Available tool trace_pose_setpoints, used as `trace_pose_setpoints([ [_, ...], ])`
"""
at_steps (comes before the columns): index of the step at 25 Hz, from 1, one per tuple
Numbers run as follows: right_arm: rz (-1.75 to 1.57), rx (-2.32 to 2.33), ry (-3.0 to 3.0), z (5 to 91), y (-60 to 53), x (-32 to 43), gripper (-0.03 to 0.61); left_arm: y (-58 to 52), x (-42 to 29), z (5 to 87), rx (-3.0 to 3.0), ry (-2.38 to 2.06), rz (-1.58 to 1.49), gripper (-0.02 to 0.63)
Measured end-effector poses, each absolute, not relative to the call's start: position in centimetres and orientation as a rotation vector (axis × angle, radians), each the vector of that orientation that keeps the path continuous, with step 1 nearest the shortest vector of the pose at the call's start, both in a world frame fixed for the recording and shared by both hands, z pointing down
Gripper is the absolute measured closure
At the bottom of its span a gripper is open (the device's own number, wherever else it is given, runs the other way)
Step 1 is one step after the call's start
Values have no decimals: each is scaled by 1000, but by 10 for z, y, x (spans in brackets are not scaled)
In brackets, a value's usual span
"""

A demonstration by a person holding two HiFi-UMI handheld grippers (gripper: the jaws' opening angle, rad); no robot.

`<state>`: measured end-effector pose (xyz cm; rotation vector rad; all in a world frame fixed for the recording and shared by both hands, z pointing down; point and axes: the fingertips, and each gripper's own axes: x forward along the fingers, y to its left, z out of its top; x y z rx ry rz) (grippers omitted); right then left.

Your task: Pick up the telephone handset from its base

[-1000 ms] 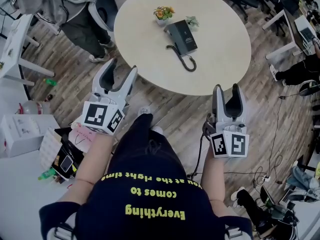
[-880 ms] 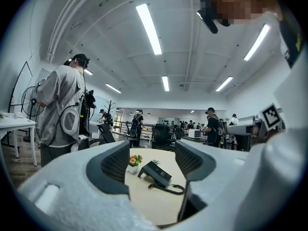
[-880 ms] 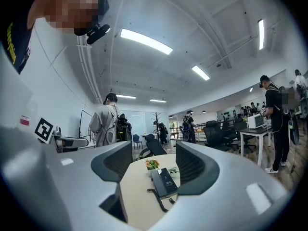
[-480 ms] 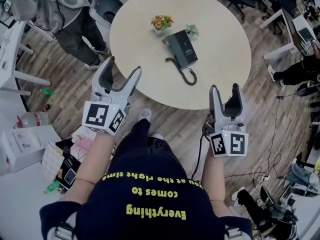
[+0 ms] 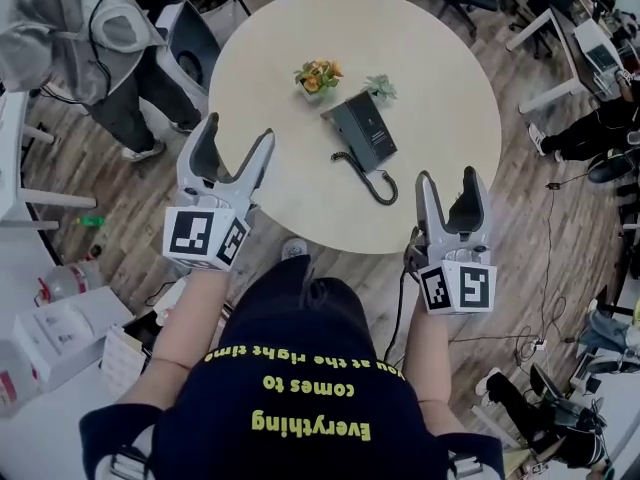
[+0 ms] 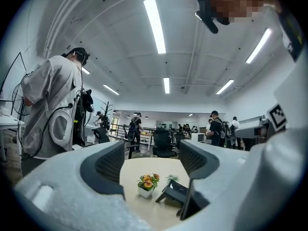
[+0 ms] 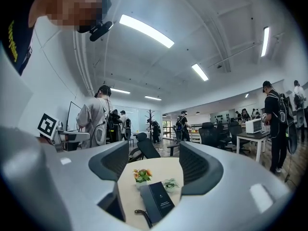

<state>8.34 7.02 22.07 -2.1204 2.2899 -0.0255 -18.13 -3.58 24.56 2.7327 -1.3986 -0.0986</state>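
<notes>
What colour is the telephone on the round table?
The telephone is black. It shows best in the head view.

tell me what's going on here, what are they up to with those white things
A person stands at the near edge of a round table with a hand-held gripper in each hand, both pointed toward a dark telephone lying on it beside a small flower pot. The left hand-held gripper is open and empty; the right hand-held gripper has its jaws opening, with nothing between them. Neither touches the telephone yet, so the pickup has not begun.
</notes>
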Motion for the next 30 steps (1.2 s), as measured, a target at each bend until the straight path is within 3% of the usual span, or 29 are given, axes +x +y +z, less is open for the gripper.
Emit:
trace_pose_setpoints([
  [30, -150, -1880, 2471, 252, -62, 179, 255, -116, -77, 292, 2558, -1511, 17, 242],
])
